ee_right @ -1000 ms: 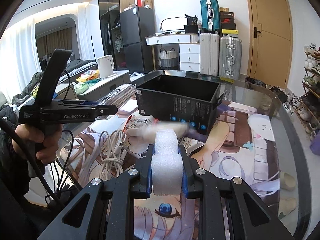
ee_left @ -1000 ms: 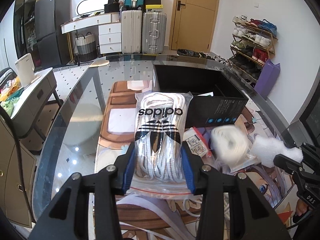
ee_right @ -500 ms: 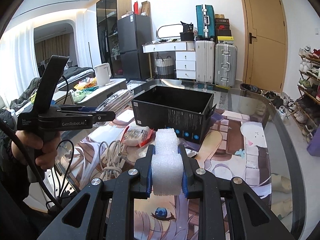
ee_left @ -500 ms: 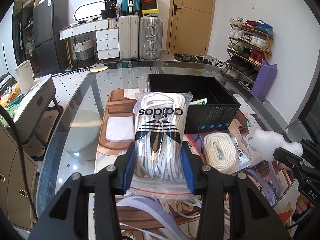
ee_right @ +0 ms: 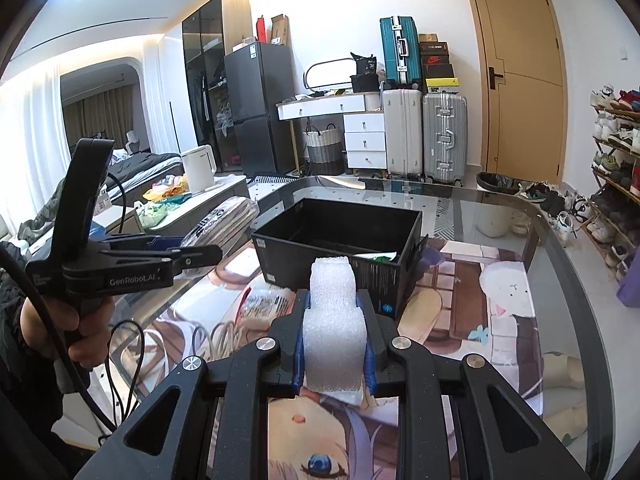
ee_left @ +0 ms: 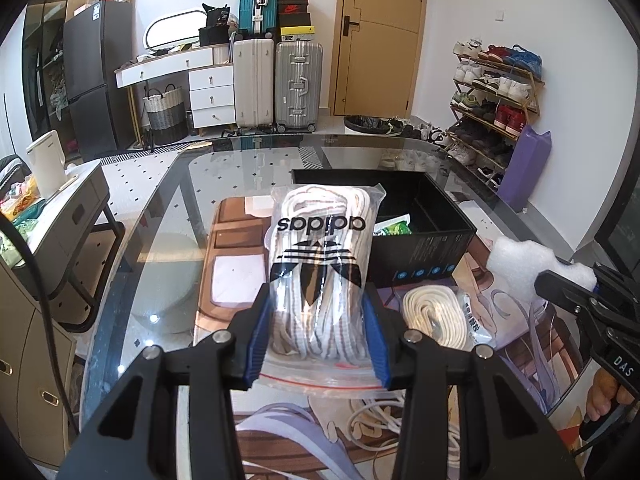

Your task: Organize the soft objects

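Observation:
My left gripper [ee_left: 318, 340] is shut on a clear zip bag of white shoelaces [ee_left: 320, 264] with a black logo, held above the table in front of the black box [ee_left: 424, 236]. My right gripper [ee_right: 334, 344] is shut on a white foam block [ee_right: 334, 312], lifted short of the same black box [ee_right: 340, 252]. In the left wrist view the foam block [ee_left: 524, 258] and the right gripper [ee_left: 576, 292] show at the right edge. In the right wrist view the left gripper [ee_right: 192, 254] shows at the left with the bag of shoelaces [ee_right: 224, 226], held by a hand [ee_right: 88, 344].
A packet of rolled cream strap [ee_left: 438, 316] and a loose white cord [ee_left: 384, 420] lie on the printed mat [ee_left: 236, 280] over the glass table [ee_left: 132, 280]. A green item [ee_left: 394, 228] sits inside the box. A low side cabinet [ee_left: 60, 216] stands left of the table.
Both grippers have risen slightly with their loads, and the box sits lower in each view. The strap packet, blurred a second ago, lies still on the mat.

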